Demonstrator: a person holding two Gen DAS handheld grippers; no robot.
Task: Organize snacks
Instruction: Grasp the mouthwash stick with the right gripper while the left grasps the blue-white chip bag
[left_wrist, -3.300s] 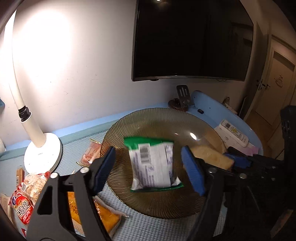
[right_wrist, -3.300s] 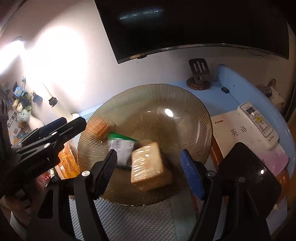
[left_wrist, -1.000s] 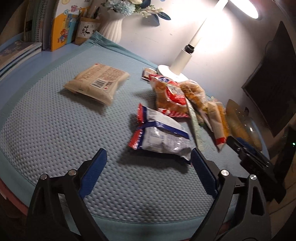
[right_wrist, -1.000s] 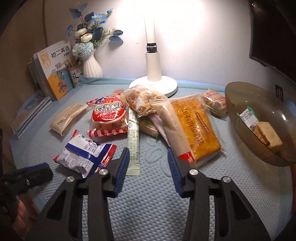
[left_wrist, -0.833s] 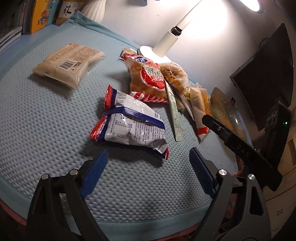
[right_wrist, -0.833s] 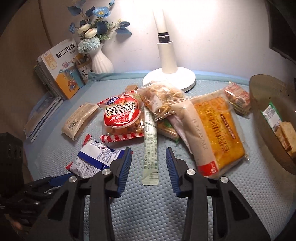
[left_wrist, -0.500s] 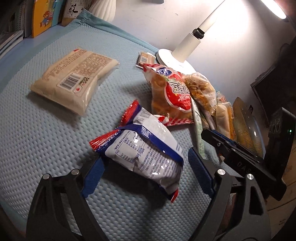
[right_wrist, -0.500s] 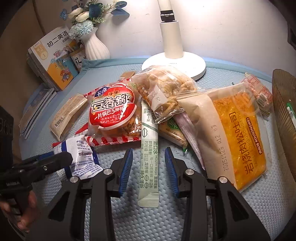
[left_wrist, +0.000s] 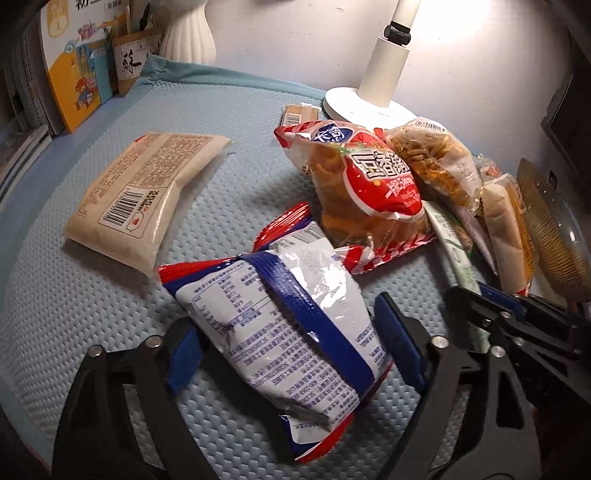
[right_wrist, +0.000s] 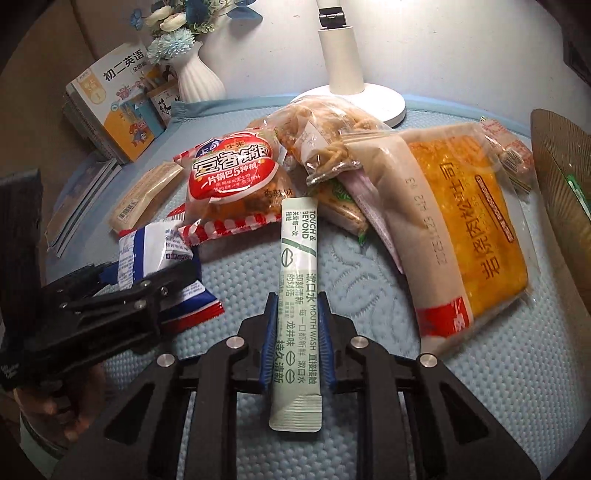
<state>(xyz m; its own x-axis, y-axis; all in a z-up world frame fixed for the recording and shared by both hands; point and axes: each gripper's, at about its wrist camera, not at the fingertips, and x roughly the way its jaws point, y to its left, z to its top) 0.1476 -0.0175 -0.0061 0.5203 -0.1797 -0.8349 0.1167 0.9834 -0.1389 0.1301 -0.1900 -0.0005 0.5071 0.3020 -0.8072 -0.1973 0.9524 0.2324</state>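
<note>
Left gripper (left_wrist: 291, 347) straddled the blue-white packet (left_wrist: 284, 317) on the mat (left_wrist: 74, 295), pad contact hard to judge – right gripper (right_wrist: 296, 343) clamped the green sachet (right_wrist: 298, 266), its near end past the fingers – bowl (right_wrist: 554, 155) cut off at frame edge.

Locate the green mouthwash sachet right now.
In the right wrist view, the green mouthwash sachet lies on the blue mat, between the right gripper fingers, below the red snack bag.

Both wrist views look low and close across the mat (left_wrist: 92, 295), sharing the snack pile (right_wrist: 236, 177).
</note>
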